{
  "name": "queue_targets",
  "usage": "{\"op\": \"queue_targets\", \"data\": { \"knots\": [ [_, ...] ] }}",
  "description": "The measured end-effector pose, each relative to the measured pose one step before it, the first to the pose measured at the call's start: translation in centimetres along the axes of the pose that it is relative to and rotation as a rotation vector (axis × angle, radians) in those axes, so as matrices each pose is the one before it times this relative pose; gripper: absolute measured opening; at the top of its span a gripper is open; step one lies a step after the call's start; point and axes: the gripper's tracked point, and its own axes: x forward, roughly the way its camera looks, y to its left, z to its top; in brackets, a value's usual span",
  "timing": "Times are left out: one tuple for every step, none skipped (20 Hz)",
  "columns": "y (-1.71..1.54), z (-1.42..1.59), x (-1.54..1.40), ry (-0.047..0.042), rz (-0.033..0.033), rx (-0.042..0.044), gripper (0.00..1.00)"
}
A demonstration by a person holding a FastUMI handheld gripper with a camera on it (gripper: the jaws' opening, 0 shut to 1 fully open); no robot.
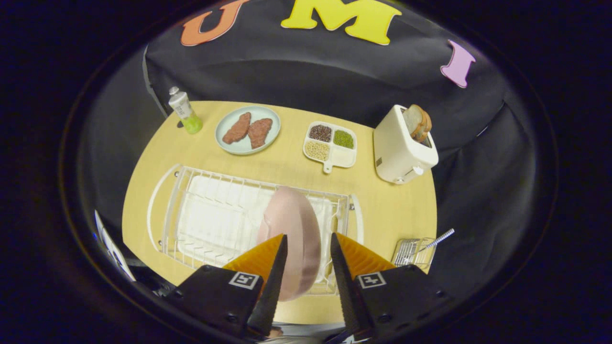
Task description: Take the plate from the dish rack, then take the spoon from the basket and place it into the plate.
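A pale pink plate (291, 234) stands on edge in the right half of the white wire dish rack (205, 217) on the wooden table. My gripper (308, 246) hovers above it, open, with the plate's near rim in the gap between the two fingers and neither finger pressing on it. To the right of the rack sits a small wire basket (413, 252) with a spoon (432, 243) leaning in it, its handle sticking out toward the right.
Beyond the rack lie a light plate with two pieces of meat (247, 130), a divided dish of beans and grains (331, 145), a white toaster with bread (404, 143) and a small tube with a green base (185, 112). The table's near edge lies just beneath the fingers.
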Motion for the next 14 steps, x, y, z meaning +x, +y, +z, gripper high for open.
{"op": "queue_targets", "data": {
  "knots": [
    [0.16, -0.341, 0.541, 0.03341, -0.02527, -0.01364, 0.57],
    [-0.159, 0.092, 0.256, 0.01083, -0.03245, -0.00747, 0.53],
    [-0.175, -0.087, 0.338, 0.01406, -0.02712, 0.00506, 0.52],
    [-0.33, -0.275, 0.158, 0.0167, -0.02842, 0.01165, 0.5],
    [-0.08, -0.086, 0.47, 0.01038, -0.02102, 0.00389, 0.48],
    [0.106, -0.154, 0.317, 0.0136, -0.00935, 0.00264, 0.43],
    [0.377, -0.548, 0.658, 0.02399, -0.00406, 0.00419, 0.39],
    [-0.176, -0.449, 0.042, 0.00853, -0.0381, 0.04902, 0.33],
    [0.414, 0.384, -0.135, -0.01712, -0.00468, 0.02672, 0.32],
    [0.564, 0.04, -0.516, -0.01295, 0.0068, 0.00071, 0.32],
    [0.753, -0.055, -0.653, -0.01771, 0.013, 0.01097, 0.31],
    [0.384, -0.079, -0.141, -0.01387, -0.01462, 0.00605, 0.25],
    [-0.057, -0.175, -0.295, -0.01379, -0.0194, -0.0068, 0.22],
    [0.079, -0.055, -0.265, -0.01063, -0.01233, -0.01018, 0.2]
  ]
}}
